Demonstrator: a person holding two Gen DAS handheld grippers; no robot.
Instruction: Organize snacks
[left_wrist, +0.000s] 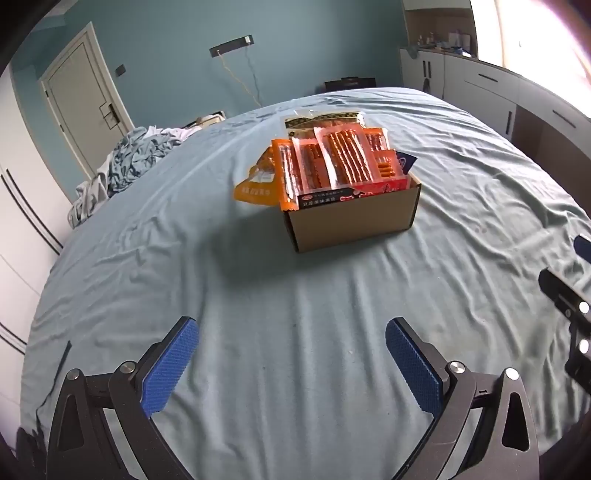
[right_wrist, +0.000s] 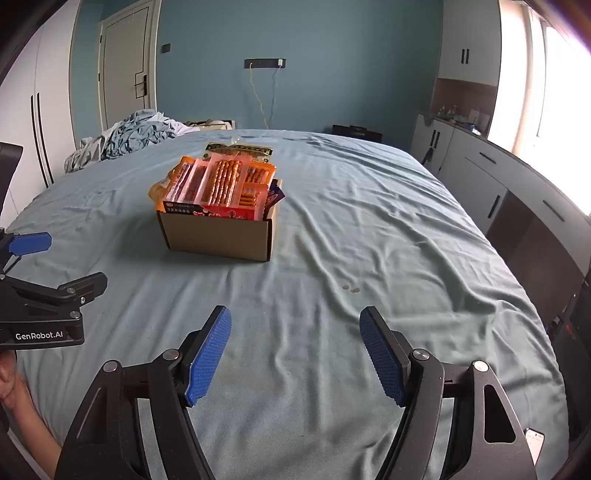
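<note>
On the bed (right_wrist: 369, 240), mid-mattress, sits an open cardboard box (right_wrist: 218, 236) stuffed with snack packets (right_wrist: 221, 181), well ahead of both tools. Left hand-held gripper (left_wrist: 291, 365) is spread wide, nothing between the blue pads. Right hand-held gripper (right_wrist: 295, 354) is also apart, a bit narrower, empty too. From the left view the box (left_wrist: 354, 218) lies straight ahead, slightly right; from the right view it's ahead and left. So it sits roughly between them; which one is nearer I can't tell. Box long axis runs roughly across the right view, corner turned toward the left one. Packets (left_wrist: 332, 158) are glossy orange and clear plastic film, flat, stacked leaning and overflowing the rim; one orange pouch (left_wrist: 256, 188) hangs outside the box's left wall. A dark blue wrapper (left_wrist: 405, 162) pokes up at the far right corner. Cardboard is matte, rigid, square-edged. Sheet is wrinkled pale blue cloth, soft footing. Crumpled bedding (right_wrist: 133, 136) is piled at the far left edge.
</note>
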